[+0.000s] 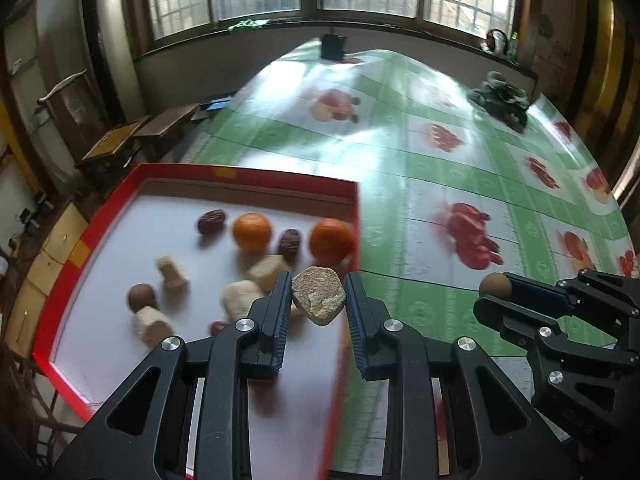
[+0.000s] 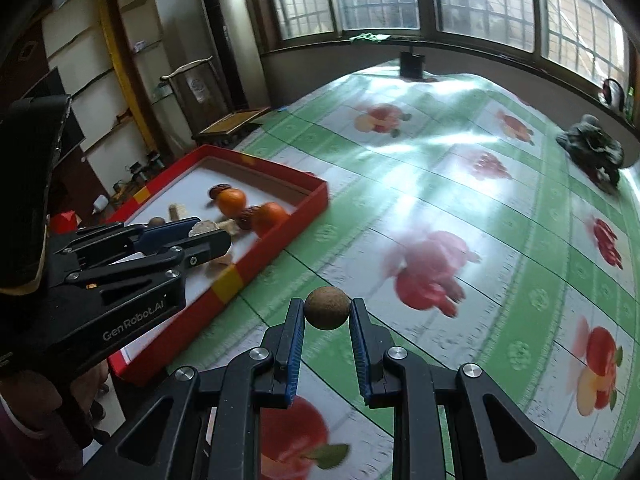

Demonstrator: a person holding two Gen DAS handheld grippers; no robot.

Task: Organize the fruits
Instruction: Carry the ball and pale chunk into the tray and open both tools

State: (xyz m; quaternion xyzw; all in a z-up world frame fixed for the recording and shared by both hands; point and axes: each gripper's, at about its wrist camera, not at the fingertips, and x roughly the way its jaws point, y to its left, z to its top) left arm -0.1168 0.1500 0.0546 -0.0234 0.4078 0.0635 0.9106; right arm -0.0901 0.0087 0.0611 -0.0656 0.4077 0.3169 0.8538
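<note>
Legibly, "GenRobot.AI" on left tool (image 2: 208, 236)

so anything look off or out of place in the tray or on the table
Mostly the dark crumpled bundle lying alone at the table's far right edge. The red tray overhangs the near left table edge, its contents scattered in no order. Both claws hold pieces in the air: left claw, right claw.
</note>
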